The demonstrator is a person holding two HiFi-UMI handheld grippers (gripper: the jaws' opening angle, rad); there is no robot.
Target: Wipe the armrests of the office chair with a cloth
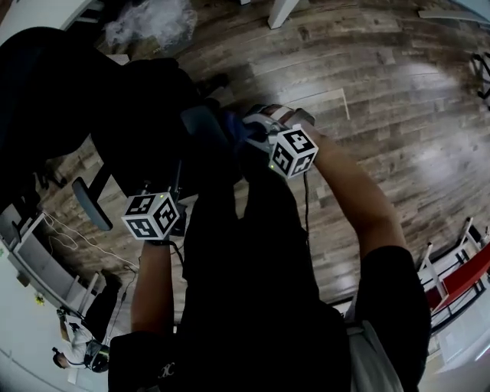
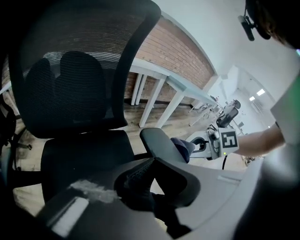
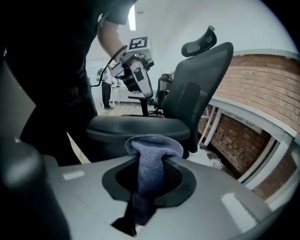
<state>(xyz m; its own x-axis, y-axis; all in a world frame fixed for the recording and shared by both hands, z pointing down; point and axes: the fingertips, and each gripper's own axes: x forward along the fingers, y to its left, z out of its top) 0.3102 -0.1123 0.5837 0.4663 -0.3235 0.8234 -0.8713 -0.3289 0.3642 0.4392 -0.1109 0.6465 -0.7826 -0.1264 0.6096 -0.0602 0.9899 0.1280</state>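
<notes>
**Q:** Right gripper, condition?

**A:** The right gripper (image 3: pixel 152 171) has its jaws clamped on the cloth (image 3: pixel 151 150). The blue-grey cloth bunches above the jaws, and its head presses on the near edge of the armrest (image 3: pixel 136 127). From the left gripper view, the cloth sits at the pad's far end, at 3 o'clock from the pad's middle.

**Q:** Left gripper?

**A:** The left gripper (image 2: pixel 140 180) has its jaws together, with nothing seen between them. It is held apart from the chair (image 2: pixel 79 93), with the seat at 10 o'clock. The jaw tips are dark and hard to separate from the shadow below them.

**Q:** Anything obscured?

**A:** Plenty. In the head view the person's black torso (image 1: pixel 253 306) fills the centre down to 6 o'clock. The chair is a black mass at 10 o'clock with no detail to read. Only the second armrest (image 1: pixel 89 204) stands out, at 9 o'clock. The backrest top is cut off in the left gripper view. The right gripper view shows the headrest (image 3: pixel 199 42) at 1 o'clock.

**Q:** Surface and room?

**A:** The floor (image 1: pixel 383 92) is wood plank, brown and glossy, with pale glare patches. A brick wall (image 3: pixel 262 84) runs behind the chair. A white table (image 2: pixel 159 77) stands before the wall. Crumpled clear plastic (image 1: pixel 149 23) lies on the floor at 11 o'clock, near the table legs.
</notes>
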